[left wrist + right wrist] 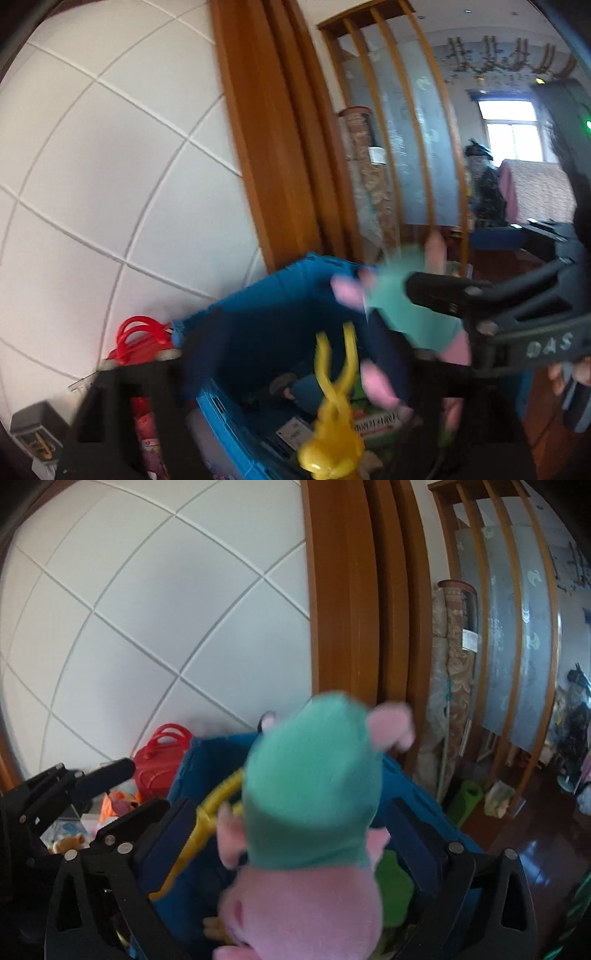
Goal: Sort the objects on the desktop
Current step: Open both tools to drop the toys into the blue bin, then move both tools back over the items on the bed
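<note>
Your right gripper [295, 856] and left gripper [295, 369] both gape empty over the blue bin [417, 786] while the soft, light pink-and-teal plush [314, 794] and stiff yellow tongs [332, 406] drop between them; pinch the plush's body.

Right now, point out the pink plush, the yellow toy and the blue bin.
pink plush [314, 794], right wrist view, on its teal dress.
yellow toy [332, 435], left wrist view, on its body below the two prongs.
blue bin [258, 302], left wrist view, on its inner far wall.

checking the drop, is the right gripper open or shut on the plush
Open: the right gripper's fingers stand apart from the pink and teal plush toy between them.
</note>
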`<state>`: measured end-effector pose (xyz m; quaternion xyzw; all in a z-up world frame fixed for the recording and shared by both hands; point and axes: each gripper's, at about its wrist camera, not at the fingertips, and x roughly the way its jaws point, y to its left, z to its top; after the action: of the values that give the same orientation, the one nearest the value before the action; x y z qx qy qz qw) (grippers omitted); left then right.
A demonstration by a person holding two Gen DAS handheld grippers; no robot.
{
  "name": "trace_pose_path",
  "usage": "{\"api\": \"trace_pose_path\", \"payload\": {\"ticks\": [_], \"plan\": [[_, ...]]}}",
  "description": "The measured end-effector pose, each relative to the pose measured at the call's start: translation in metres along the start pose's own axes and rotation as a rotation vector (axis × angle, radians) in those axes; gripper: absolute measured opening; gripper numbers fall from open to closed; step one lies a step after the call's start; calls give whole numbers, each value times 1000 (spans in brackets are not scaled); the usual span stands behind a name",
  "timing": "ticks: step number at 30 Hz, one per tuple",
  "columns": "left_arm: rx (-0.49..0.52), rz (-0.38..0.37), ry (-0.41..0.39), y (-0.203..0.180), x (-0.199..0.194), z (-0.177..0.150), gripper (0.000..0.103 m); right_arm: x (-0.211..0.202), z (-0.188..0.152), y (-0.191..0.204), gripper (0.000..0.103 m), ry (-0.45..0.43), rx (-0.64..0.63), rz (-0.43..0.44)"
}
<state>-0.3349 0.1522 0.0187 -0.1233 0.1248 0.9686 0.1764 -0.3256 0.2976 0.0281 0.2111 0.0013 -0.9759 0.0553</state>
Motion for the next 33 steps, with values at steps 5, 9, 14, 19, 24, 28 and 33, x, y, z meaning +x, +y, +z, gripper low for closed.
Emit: {"api": "trace_pose_path", "payload": {"ticks": [5,9,14,19,24,28,33], "plan": [[-30,88,-31,-7,-4,5,98,-21,-5,-22,103,-49,35,6],[-30,142,-2,-9,-11,-11,98,-37,-11,-40,103,-94,80,39],[-58,192,28,-3,-37,-42,98,-57,-37,-37,103,-132,104,75],[-108,263,39,16,-64,-64,98,-65,-55,-16,103,-136,71,85],[-124,343,45,36,-89,-85,98,-70,-62,6,103,-134,52,96],[-141,403,50,59,-110,-101,98,-74,-69,34,103,-130,21,109],[-163,466,69,95,-138,-122,98,-76,-76,80,103,-115,-12,161]]}}
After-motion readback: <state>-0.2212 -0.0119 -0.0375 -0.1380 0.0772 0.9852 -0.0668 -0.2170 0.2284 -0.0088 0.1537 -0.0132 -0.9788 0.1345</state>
